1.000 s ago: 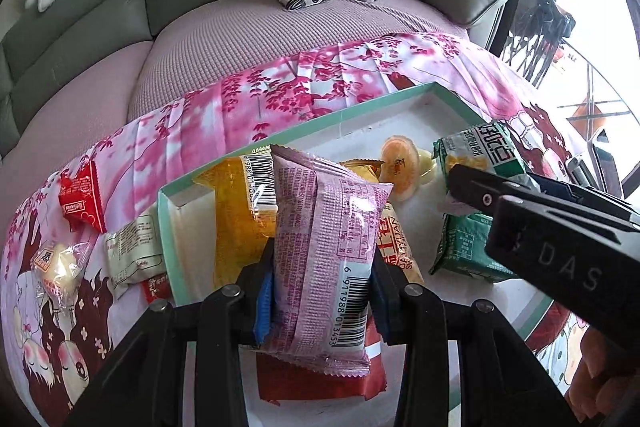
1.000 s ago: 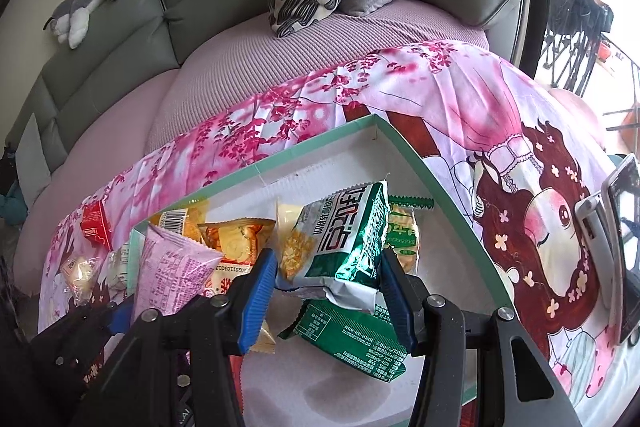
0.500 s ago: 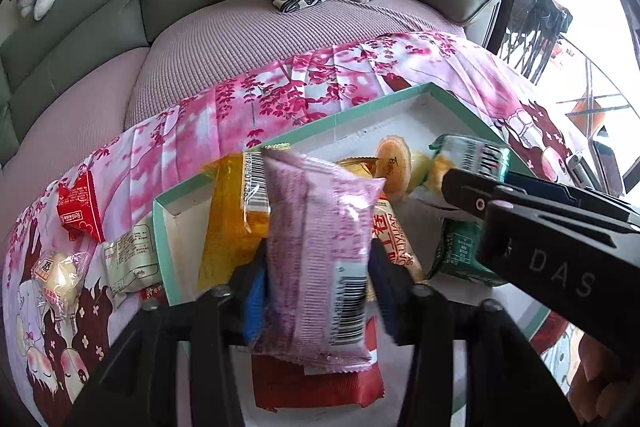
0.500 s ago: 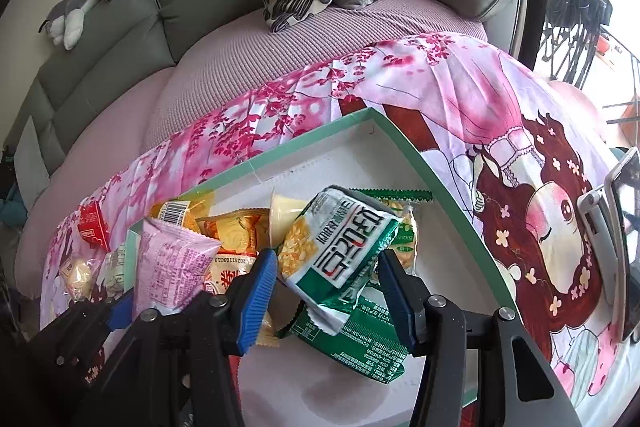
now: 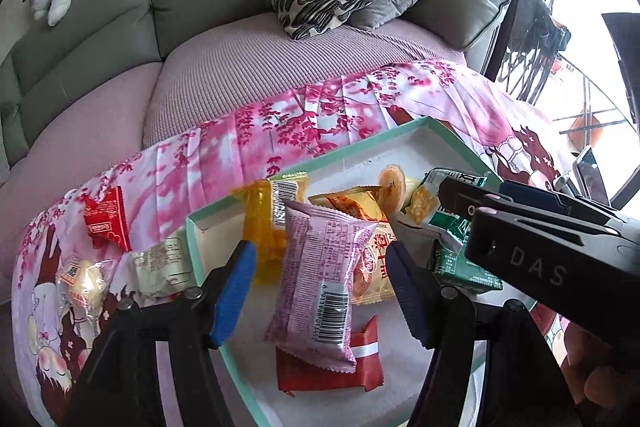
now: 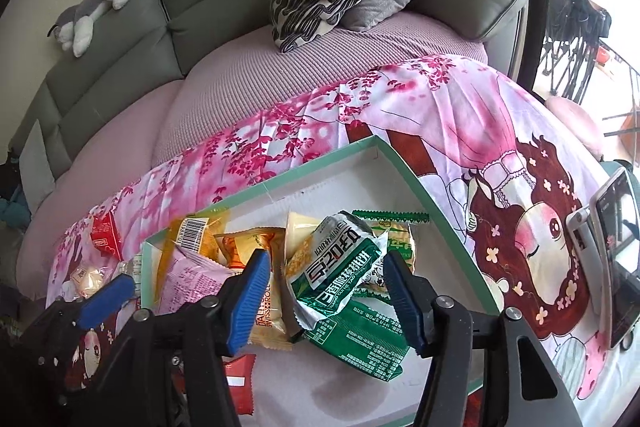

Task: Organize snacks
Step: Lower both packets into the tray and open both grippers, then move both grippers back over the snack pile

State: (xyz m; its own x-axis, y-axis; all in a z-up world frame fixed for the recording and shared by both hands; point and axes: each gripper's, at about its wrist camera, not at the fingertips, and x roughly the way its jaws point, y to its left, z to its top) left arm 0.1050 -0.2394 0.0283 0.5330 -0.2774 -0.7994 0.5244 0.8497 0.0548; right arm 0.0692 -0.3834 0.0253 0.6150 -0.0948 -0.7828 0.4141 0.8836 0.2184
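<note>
Pink snack packet (image 5: 320, 279) between released left tongs (image 5: 320, 291), green packet (image 6: 336, 271) between released right tongs (image 6: 328, 295)

Bright daylight enters from two o'clock, blowing out the window (image 5: 592, 27); fisheye bending and dark vignette ring the edges; focus stays sharp.

Left gripper (image 5: 320, 287): black frame, blue-padded fingers (image 5: 232, 291), jaws spread wide, nothing clamped between the pads. Pointed forward and slightly downward. In the right wrist view it appears at lower left, one blue pad (image 6: 106, 293) visible.

Right gripper (image 6: 326, 297): same build, blue pads (image 6: 248, 301), jaws spread wide, pads clear on both sides. In the left wrist view its black body crosses the right side, lettered "DAS".

Hand (image 5: 592, 383): bare fingers partly visible at lower right, beneath the right gripper's body.
</note>
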